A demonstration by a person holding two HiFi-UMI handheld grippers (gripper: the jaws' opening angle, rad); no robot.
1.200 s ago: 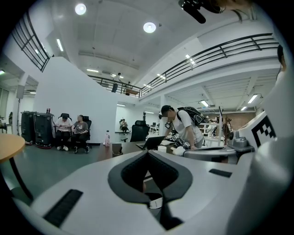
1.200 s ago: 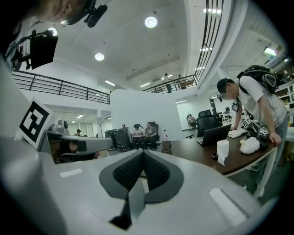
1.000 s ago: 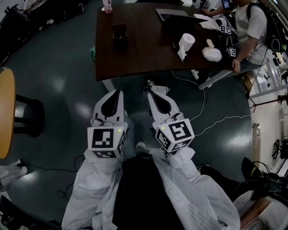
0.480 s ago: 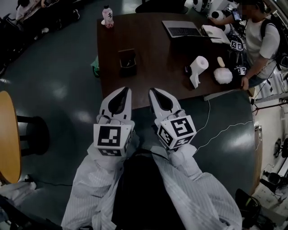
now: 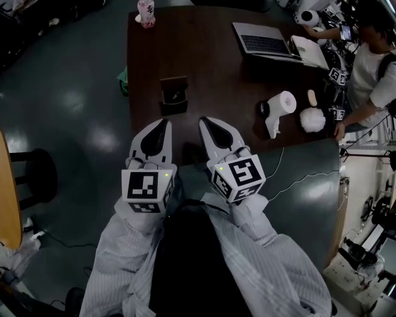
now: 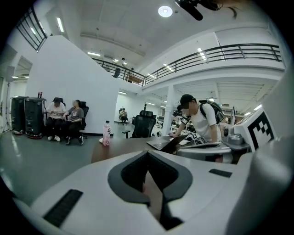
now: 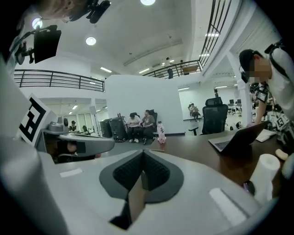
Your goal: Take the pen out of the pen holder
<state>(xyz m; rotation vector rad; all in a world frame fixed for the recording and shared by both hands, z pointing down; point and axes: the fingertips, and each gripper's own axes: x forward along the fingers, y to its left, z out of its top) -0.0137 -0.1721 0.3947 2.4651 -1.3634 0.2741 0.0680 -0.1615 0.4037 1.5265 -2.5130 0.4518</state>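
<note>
Hovering side by side over the near edge of the worktop (image 5: 210,68) are the left tool (image 5: 161,125) and the right tool (image 5: 205,124), tips pointing across it. Left tool: jaws closed together, nothing between them. Right tool: jaws likewise closed and empty. Neither tool touches anything on the worktop.

The holder (image 5: 174,96) is dark and square and stands upright near the worktop's left side, just beyond the left tool's tip and apart from both tools. The pen (image 5: 177,95) shows only as a pale fleck inside the holder, too small to make out further.

Also on the worktop: a pink bottle (image 5: 146,11) at the far left corner, an open laptop (image 5: 265,42) and a paper roll (image 5: 282,104). A person (image 5: 377,68) sits at the right end.
</note>
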